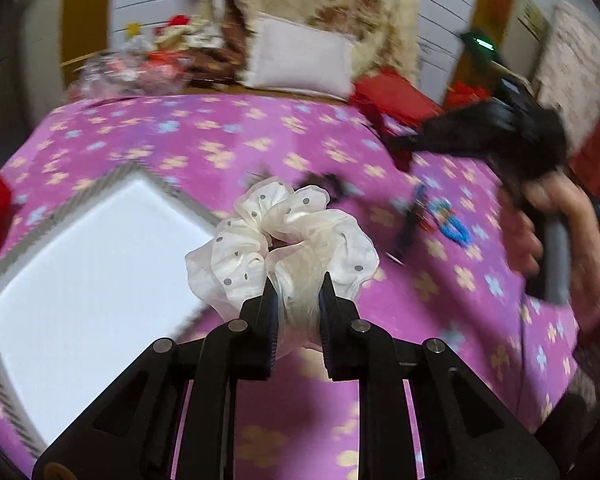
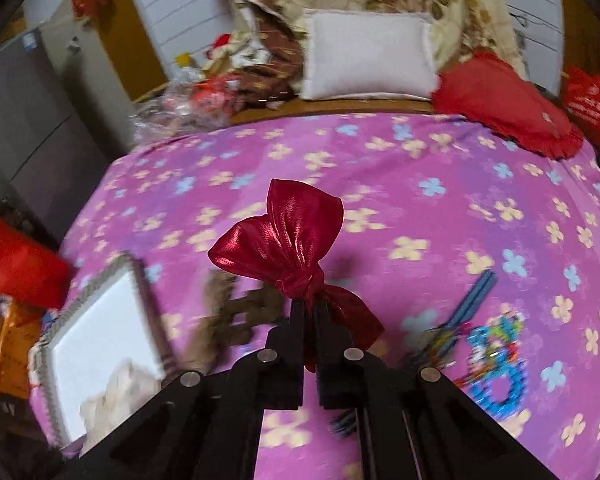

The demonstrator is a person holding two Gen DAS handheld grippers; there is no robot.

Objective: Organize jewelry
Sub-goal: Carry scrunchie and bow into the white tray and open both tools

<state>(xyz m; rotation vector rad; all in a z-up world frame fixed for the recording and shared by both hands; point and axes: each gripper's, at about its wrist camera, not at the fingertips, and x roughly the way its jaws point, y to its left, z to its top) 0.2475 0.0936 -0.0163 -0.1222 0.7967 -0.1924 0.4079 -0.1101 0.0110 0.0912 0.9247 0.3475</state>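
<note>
My left gripper (image 1: 298, 280) is shut on a white dotted scrunchie (image 1: 284, 236), which it holds above the purple flowered bedspread (image 1: 204, 136). The white tray with a grey braided rim (image 1: 80, 264) lies to its left. My right gripper (image 2: 309, 304) is shut on the knot of a shiny red bow (image 2: 284, 236), also lifted off the bedspread (image 2: 420, 168). In the left wrist view a hand (image 1: 540, 220) holds the blurred right gripper (image 1: 404, 145) at the right. In the right wrist view the tray (image 2: 100, 340) is at the lower left with the blurred scrunchie (image 2: 116, 396) in front of it.
Blue bead bracelets (image 2: 496, 368) and a blue hair clip (image 2: 474, 294) lie on the bedspread to the right. A dark blurred piece (image 2: 240, 312) lies near the tray. A white pillow (image 2: 368, 56), red cushion (image 2: 504, 108) and clutter line the far edge.
</note>
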